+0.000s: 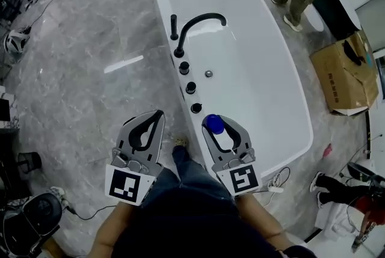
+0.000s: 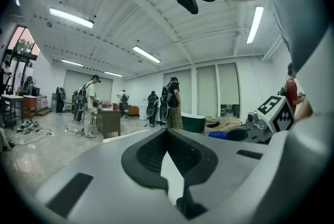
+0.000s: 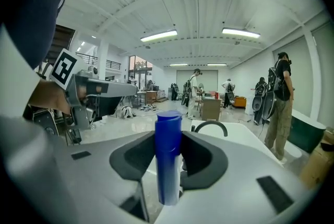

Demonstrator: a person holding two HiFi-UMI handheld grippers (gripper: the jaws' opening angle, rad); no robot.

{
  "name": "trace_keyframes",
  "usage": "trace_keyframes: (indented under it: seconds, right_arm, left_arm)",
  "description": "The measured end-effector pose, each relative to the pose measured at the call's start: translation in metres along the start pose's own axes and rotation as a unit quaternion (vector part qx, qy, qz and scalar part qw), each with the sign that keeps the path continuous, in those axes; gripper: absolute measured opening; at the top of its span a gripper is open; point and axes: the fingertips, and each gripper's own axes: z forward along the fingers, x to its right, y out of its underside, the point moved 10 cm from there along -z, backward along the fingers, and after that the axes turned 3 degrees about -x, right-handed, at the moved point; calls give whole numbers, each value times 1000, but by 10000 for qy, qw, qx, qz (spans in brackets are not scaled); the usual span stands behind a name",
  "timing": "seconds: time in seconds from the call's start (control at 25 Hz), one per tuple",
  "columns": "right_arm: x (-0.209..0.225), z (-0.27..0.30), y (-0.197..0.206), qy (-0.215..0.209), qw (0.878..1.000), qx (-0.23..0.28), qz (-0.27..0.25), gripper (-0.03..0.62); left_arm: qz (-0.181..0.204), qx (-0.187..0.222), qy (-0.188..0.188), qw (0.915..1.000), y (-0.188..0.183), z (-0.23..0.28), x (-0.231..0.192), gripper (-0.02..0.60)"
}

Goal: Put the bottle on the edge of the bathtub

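The right gripper (image 1: pixel 221 129) is grasping the blue bottle (image 3: pixel 168 160) upright between its fingers, holding it over the near edge of the bathtub (image 1: pixel 165 10) for vertical set-down. The left gripper (image 1: pixel 155 117) is hanging clear over the floor (image 1: pixel 90 88), fingers clenched, empty.

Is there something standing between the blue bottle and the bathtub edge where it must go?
Nothing visible does. The right claw holds the bottle at the near rim; the black knobs sit farther along it.
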Motion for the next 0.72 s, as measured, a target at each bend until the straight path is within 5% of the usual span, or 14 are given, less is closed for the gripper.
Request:
trace_keyframes:
  seconds: [0.72]
  right_arm:
    - [30,49,91,-39,9914,-1221,463,163]
  left_arm:
    - [44,-1097,810,9906,52,80,-16,23]
